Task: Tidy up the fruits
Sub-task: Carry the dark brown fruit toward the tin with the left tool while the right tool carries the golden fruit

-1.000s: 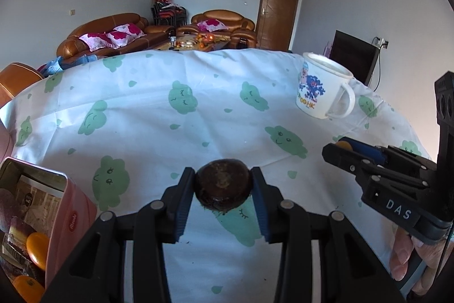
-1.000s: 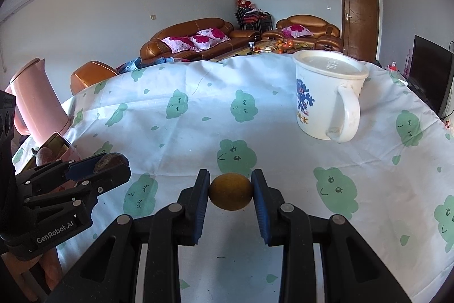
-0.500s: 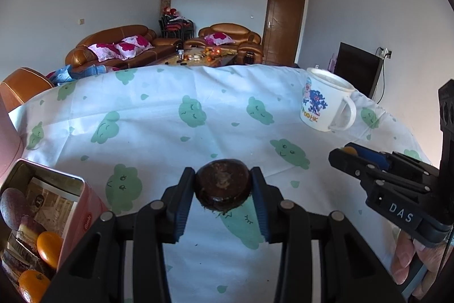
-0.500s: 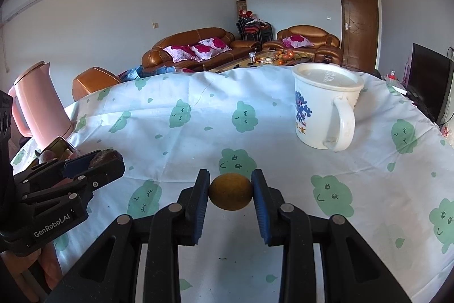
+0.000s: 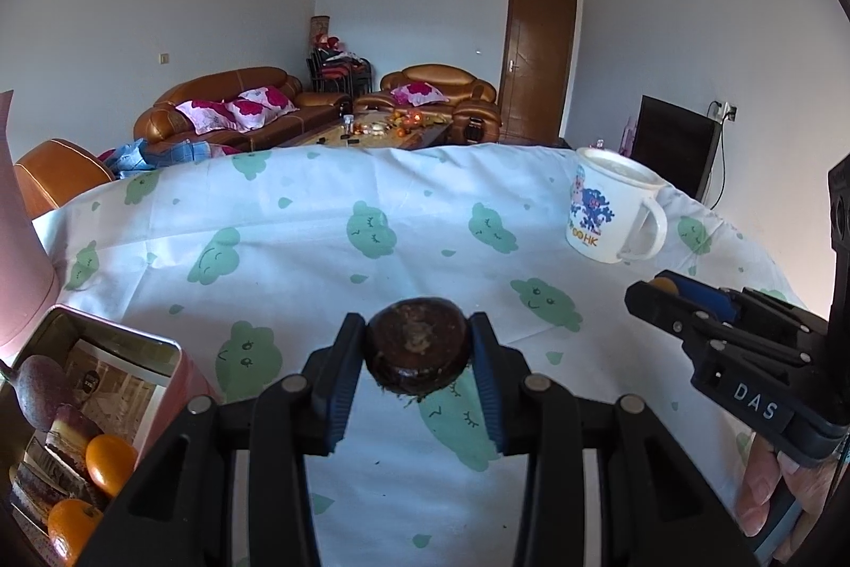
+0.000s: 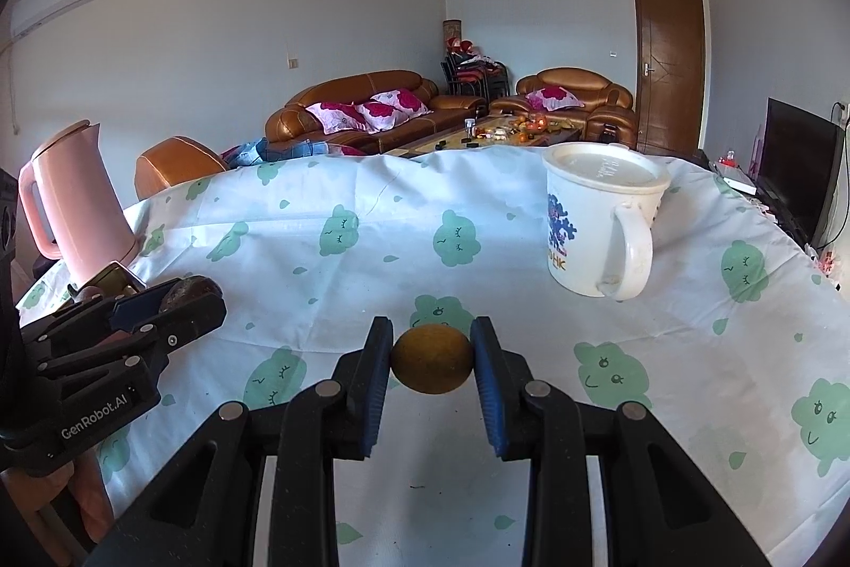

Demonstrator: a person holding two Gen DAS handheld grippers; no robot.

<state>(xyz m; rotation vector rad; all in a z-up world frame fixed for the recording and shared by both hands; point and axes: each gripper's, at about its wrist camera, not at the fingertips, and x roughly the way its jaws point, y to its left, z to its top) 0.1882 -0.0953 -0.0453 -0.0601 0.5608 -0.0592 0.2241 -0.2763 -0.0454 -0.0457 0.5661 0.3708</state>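
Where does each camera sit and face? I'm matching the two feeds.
Left wrist: on the left gripper, facing across the table; shows its fingers on a dark fruit, the tin, the right gripper.
Right wrist: on the right gripper, holding a yellow fruit; shows the left gripper.
Shared: mug, tablecloth.

**Around the table: cloth, mug, kettle, living room**

A white tablecloth (image 6: pixel 372 248) printed with green smiling shapes fills the middle of both views. A lidded white mug (image 6: pixel 600 227) with a blue figure stands at right. A pink kettle (image 6: pixel 74 205) sits at far left. Behind, in the upper centre, are brown leather sofas (image 5: pixel 223 110) with pink cushions, a wooden door (image 6: pixel 669 67) and, at right, a dark television (image 5: pixel 674 147).
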